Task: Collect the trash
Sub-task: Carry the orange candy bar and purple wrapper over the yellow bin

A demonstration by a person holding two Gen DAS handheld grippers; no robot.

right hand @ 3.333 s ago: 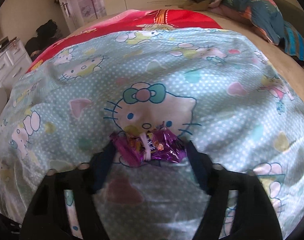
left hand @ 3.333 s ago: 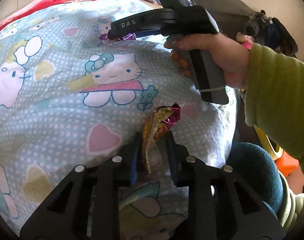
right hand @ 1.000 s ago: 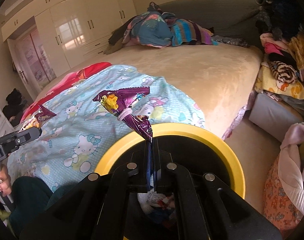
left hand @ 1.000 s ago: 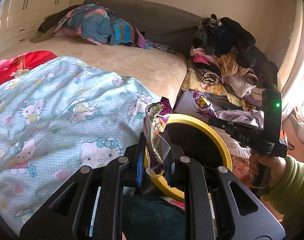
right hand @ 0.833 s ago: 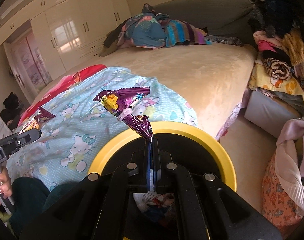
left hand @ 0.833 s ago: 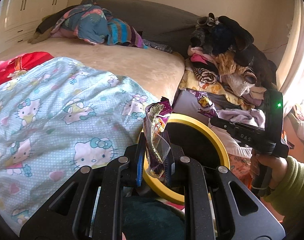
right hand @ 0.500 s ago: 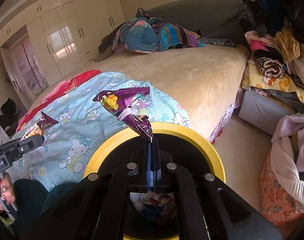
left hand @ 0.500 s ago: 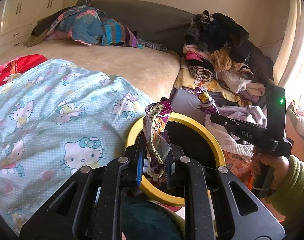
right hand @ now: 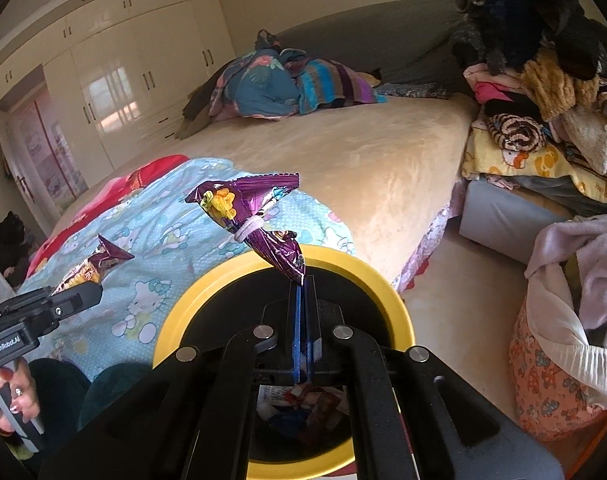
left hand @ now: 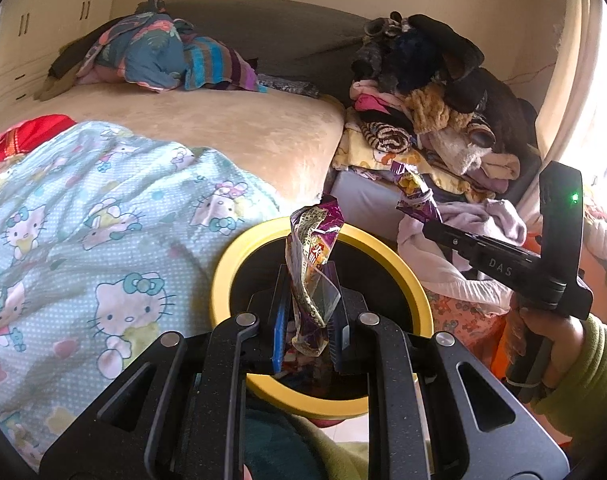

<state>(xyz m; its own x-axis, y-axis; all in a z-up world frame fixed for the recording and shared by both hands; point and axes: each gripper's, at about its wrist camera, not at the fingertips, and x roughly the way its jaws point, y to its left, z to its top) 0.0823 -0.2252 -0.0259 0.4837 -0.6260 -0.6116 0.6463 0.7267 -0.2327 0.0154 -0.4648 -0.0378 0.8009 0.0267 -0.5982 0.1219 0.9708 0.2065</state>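
My left gripper (left hand: 306, 312) is shut on a crumpled purple and yellow snack wrapper (left hand: 310, 264) and holds it over the yellow-rimmed black bin (left hand: 223, 276). My right gripper (right hand: 303, 312) is shut on a purple snack bag (right hand: 255, 216) tied with a white band, held upright above the same bin (right hand: 399, 312). The right gripper and its bag (left hand: 413, 196) show at the right in the left wrist view. The left gripper's wrapper (right hand: 97, 264) shows at the left in the right wrist view. Trash lies at the bin's bottom (right hand: 307, 404).
The bin stands beside a bed with a Hello Kitty blanket (left hand: 103, 240) and a beige cover (right hand: 343, 160). A heap of clothes (left hand: 435, 112) is piled at the right. A cloth laundry bag (right hand: 559, 344) stands right of the bin. White wardrobes (right hand: 123, 80) line the far wall.
Both grippers carried their wrappers from the blanket to above the bin. Over the last second both have edged further over the bin's opening, still holding the wrappers.
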